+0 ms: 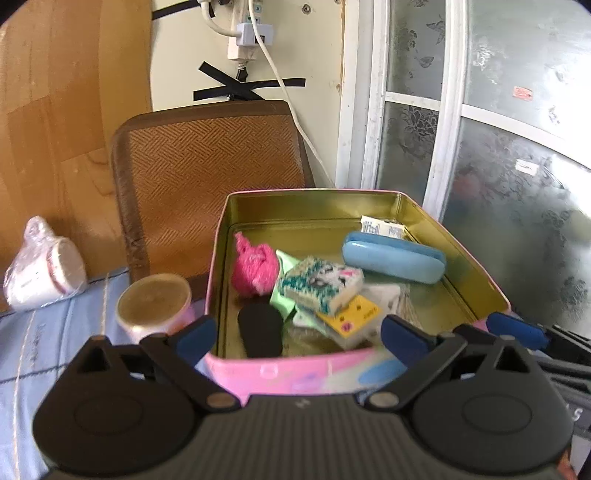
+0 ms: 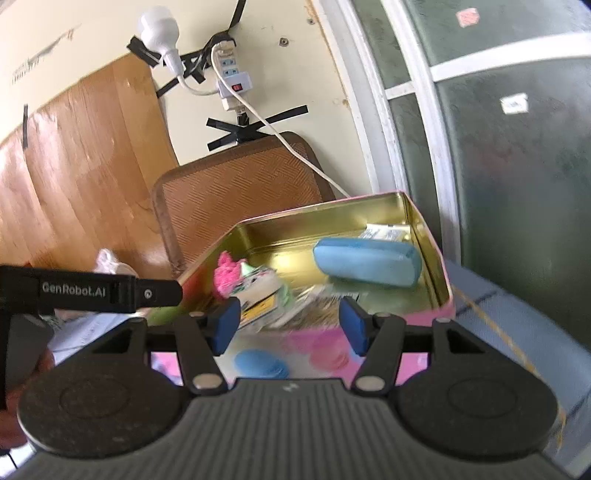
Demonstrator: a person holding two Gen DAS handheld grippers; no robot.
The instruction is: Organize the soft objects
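- Soft objects lie together in the pink tin (image 1: 280, 373) with the gold inside, which sits on the blue bedsheet (image 1: 44, 354) right in front of both your grippers.
- From your left wrist view, you see the left gripper (image 1: 298, 332) with its blue pads (image 1: 195, 334) spread wide, holding nothing, poised at the tin's near wall.
- Inside the tin in that view: a pink fluffy ball (image 1: 255, 269) at the left, a black oval pad (image 1: 260, 336) near the front wall, a sponge with a cat face (image 1: 321, 286) resting on a green cloth (image 1: 284, 295), a yellow sponge (image 1: 352, 319) beneath it, a blue glasses case (image 1: 393, 256) towards the back right, and a small paper packet (image 1: 384, 227) behind the case.
- Only this view shows you the round roll of tape (image 1: 153, 304) just beside the tin's left wall and the mug wrapped in plastic (image 1: 44, 275) further left on the sheet.
- A brown woven mat (image 1: 210, 173) leans against the wall behind the tin.
- From your right wrist view, the right gripper (image 2: 291, 325) also has its fingers spread apart and empty, just short of the tin (image 2: 428, 317).
- Here the black pad is hidden, and the sponges are blurred; the blue case (image 2: 367, 266) and pink ball (image 2: 225, 275) stay clear.
- Only this view shows you the taped white bulb (image 2: 159, 27) on the wall, and the side of your other gripper's black body (image 2: 92, 290) at the left edge.
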